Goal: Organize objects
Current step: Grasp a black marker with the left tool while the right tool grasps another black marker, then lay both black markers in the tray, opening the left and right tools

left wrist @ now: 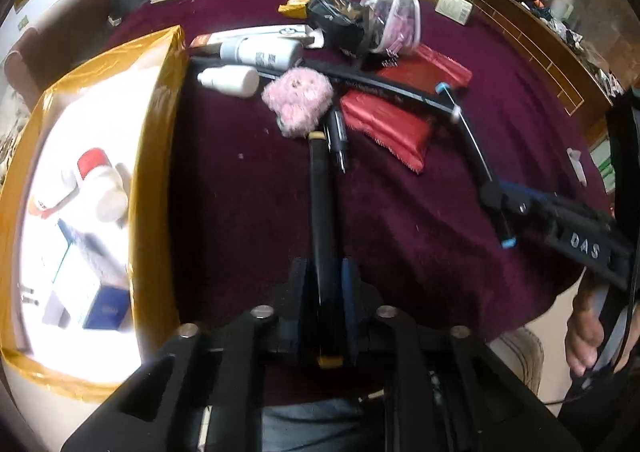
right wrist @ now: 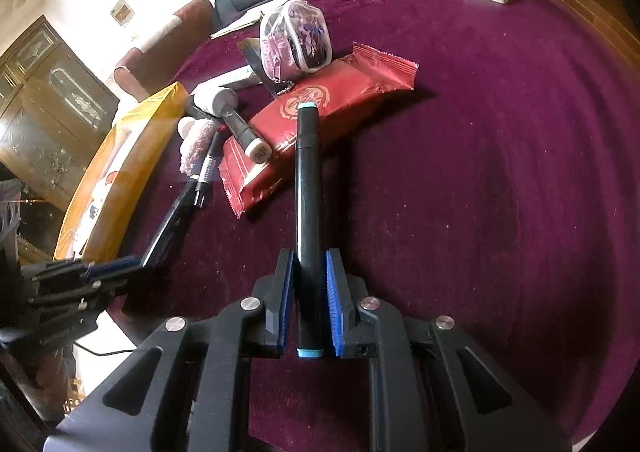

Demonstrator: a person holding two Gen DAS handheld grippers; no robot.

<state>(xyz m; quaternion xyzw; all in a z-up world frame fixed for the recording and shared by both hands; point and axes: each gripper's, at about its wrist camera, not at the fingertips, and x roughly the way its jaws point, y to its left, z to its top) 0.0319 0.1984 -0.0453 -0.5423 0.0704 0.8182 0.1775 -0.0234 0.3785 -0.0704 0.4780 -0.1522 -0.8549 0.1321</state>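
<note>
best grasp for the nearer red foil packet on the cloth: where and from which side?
Take the nearer red foil packet across its narrow width, mid-body, coming from above. It lies flat on the maroon cloth with open cloth on its near side; its far end tucks against the second red packet, so avoid that end.

"DAS" on right tool (left wrist: pixel 505 219), possibly "112" on marker cap (right wrist: pixel 259 151)

Fuzzy tablecloth (right wrist: pixel 500 171), glossy foil packets (right wrist: pixel 320 119)
</note>
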